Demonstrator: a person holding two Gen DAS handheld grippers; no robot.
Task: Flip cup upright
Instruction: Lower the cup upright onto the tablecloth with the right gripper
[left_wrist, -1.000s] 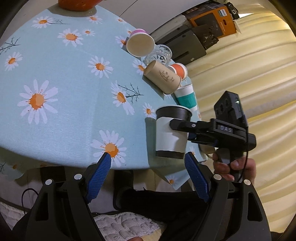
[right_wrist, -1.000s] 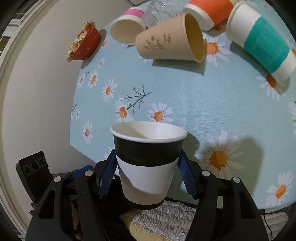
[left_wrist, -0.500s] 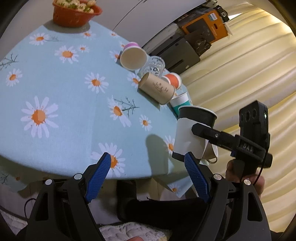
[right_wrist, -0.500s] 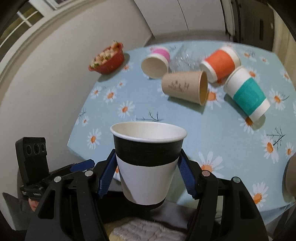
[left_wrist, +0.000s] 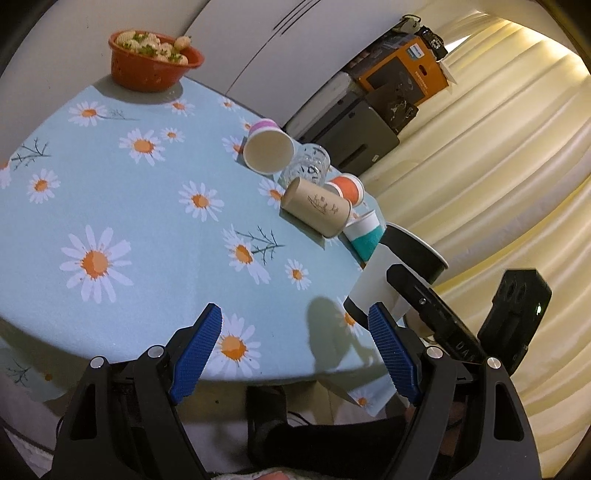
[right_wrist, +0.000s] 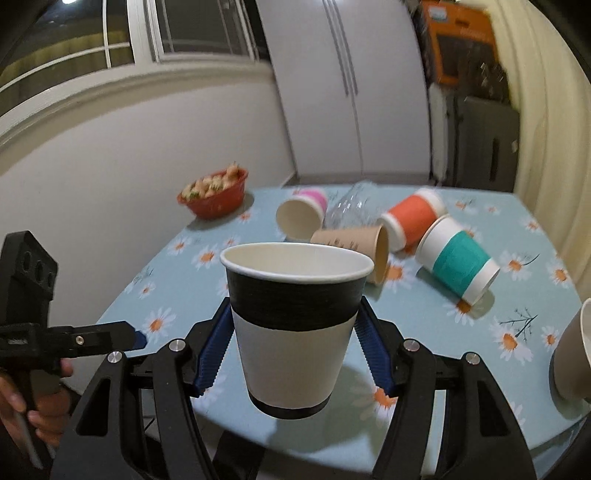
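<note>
Black-and-white paper cup (right_wrist: 295, 325) is clamped upright by the right hand-held gripper (right_wrist: 293, 354), lifted above the daisy-print table (right_wrist: 424, 332). The left hand-held gripper (left_wrist: 295, 354) is spread wide, grasping nothing.

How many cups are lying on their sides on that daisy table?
5: pink cup, clear glass, tan cup, orange cup and teal cup, clustered at the far side. Another cup at the right edge is cut off, its pose unclear.
</note>
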